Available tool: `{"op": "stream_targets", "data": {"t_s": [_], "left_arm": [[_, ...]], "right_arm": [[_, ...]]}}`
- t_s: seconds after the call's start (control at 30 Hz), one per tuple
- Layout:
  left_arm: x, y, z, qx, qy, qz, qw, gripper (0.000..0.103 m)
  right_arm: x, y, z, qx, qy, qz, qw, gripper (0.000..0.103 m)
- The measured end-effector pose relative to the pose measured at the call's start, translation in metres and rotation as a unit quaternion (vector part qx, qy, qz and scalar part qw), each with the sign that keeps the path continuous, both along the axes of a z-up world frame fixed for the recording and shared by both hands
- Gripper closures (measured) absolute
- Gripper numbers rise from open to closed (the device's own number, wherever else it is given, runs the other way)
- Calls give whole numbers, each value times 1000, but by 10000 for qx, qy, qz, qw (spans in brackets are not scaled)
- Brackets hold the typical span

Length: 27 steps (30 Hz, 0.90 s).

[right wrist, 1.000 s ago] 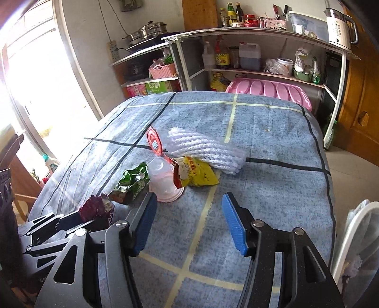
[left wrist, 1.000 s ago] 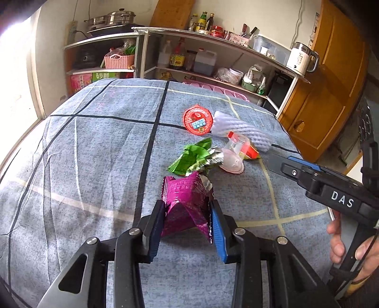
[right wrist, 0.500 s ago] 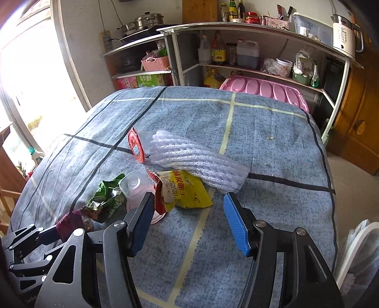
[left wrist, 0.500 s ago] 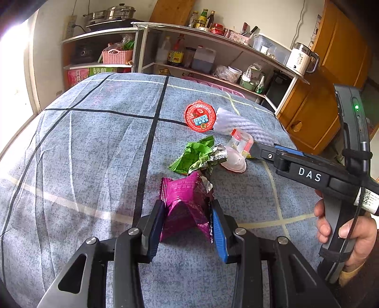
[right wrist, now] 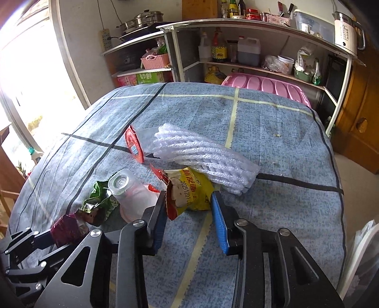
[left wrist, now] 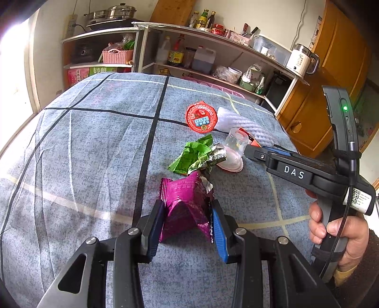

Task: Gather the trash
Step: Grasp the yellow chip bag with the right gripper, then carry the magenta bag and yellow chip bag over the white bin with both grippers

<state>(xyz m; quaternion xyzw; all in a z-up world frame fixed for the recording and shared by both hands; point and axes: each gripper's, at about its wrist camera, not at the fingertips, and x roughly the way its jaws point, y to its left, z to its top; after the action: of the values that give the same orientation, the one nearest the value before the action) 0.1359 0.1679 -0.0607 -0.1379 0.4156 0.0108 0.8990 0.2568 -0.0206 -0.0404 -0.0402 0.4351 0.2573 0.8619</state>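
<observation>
A blue-grey checked cloth [right wrist: 272,147] covers the table. Behind the table stands a metal shelf [right wrist: 260,23]: a white kettle [right wrist: 347,28] on its top right, bottles [right wrist: 219,48] inside, a pink basket [right wrist: 155,60] and steel pots [right wrist: 142,21] at its left. A pink tray [right wrist: 265,86] lies between shelf and table.

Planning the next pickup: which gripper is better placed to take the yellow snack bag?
Right gripper: its closing jaws already flank the yellow snack bag. Left gripper is occupied with the purple wrapper.

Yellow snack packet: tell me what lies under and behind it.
The yellow snack packet rests on the blue checked cloth. Behind it lies the white foam netting, its near end overlapped by the packet. Whatever is beneath the packet itself is covered.
</observation>
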Motion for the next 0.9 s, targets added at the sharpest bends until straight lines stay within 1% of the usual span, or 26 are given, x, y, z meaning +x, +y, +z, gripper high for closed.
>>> {"op": "stream_targets", "data": {"t_s": [0.07, 0.13, 0.63, 0.9], "left_arm": [[-1, 0, 0, 13, 1, 4, 10000, 64], [-1, -2, 1, 33, 7, 11, 10000, 64], [-12, -10, 8, 129, -10, 47, 9999, 64], [-21, -25, 25, 216, -190, -73, 9996, 64]], "right_arm": [[-2, 0, 0, -2, -15, 23, 10000, 73], [-5, 0, 1, 37, -10, 44, 10000, 84], [-28, -21, 7, 288, 58, -126, 9995, 84], [-51, -41, 22, 499, 2, -223, 9985, 84]]}}
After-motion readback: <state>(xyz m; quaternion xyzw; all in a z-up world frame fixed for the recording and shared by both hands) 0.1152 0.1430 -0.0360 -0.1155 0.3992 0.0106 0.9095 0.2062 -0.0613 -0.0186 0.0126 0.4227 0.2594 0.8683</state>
